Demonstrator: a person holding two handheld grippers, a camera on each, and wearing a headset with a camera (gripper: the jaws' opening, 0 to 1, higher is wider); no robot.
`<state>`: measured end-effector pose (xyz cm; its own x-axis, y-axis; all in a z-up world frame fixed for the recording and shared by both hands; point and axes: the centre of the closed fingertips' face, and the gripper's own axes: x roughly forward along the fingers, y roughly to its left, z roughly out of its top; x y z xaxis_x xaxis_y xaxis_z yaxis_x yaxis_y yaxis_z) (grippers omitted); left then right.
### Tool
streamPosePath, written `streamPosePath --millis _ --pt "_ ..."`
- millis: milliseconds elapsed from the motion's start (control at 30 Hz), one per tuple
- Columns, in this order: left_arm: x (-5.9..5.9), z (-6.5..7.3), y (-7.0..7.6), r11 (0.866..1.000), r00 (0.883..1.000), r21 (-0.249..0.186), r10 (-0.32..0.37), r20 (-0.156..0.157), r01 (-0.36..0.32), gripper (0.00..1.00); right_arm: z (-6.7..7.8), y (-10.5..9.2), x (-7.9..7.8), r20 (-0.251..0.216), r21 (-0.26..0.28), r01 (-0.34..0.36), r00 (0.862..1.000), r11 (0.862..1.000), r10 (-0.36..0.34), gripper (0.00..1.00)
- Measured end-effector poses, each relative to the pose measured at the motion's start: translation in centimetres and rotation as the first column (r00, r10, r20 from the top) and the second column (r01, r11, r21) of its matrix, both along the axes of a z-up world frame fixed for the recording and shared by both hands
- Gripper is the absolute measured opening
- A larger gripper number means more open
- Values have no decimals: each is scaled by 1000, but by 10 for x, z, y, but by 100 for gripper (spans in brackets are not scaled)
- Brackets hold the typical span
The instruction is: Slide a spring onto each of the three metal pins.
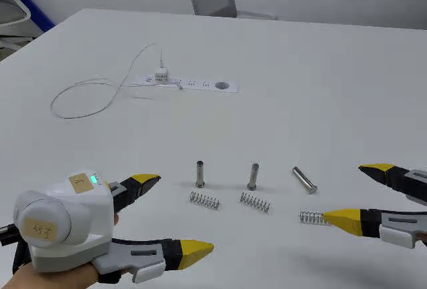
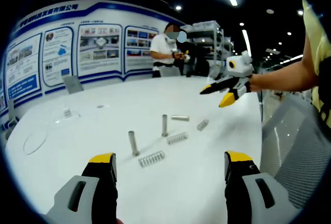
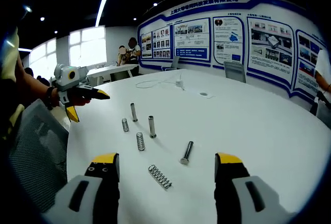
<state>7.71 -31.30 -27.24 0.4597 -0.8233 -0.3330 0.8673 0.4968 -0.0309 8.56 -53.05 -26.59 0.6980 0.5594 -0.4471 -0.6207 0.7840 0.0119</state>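
1. Three springs lie flat on the white table (image 1: pixel 320 82), none on a pin yet: left spring (image 1: pixel 204 200), middle spring (image 1: pixel 255 201), right spring (image 1: pixel 311 217).
2. Three pins sit just behind them. Left pin (image 1: pixel 199 173) and middle pin (image 1: pixel 253 176) stand upright. Right pin (image 1: pixel 304 179) lies on its side, apart from its spring.
3. Key relation: right spring's long axis runs across you in the head view. One end points at the lower yellow tip of your right gripper (image 1: pixel 358 194), just beside it; contact can't be told. In the right gripper view it lies slanted, just ahead, between the jaws.
4. Right gripper: jaws spread wide, grasping nothing. Left gripper (image 1: pixel 171 214): also released and empty, near the left spring and to its left.
5. Judgement: your right gripper is much nearer the right spring and the lying pin, so that pair looks like your first pick. You'd likely need to close across the coil, not along it. The lying pin may need propping or holding by the left gripper.
6. Power strip (image 1: pixel 190 84) sits far back, well apart from the work.
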Motion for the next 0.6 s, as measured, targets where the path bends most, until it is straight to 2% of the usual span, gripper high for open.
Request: streamPosePath --millis 167,233,333,533,600 --pt "0 0 0 1000 1000 1 -2 0 2 87 -1 1 12 -38 -8 12 999 1000 -13 67" --pt "0 0 0 1000 1000 3 -3 0 3 87 0 1 18 -38 -29 15 999 999 -16 64" --pt "0 0 -1 1000 1000 3 -3 0 3 87 0 3 29 -64 -54 15 998 998 -18 61" --pt "0 0 -2 1000 1000 4 -7 0 7 87 -14 5 46 -127 -138 19 991 990 -37 51" --pt "0 0 -3 1000 1000 2 -7 0 7 87 -16 9 54 -125 -146 13 992 989 -31 48"
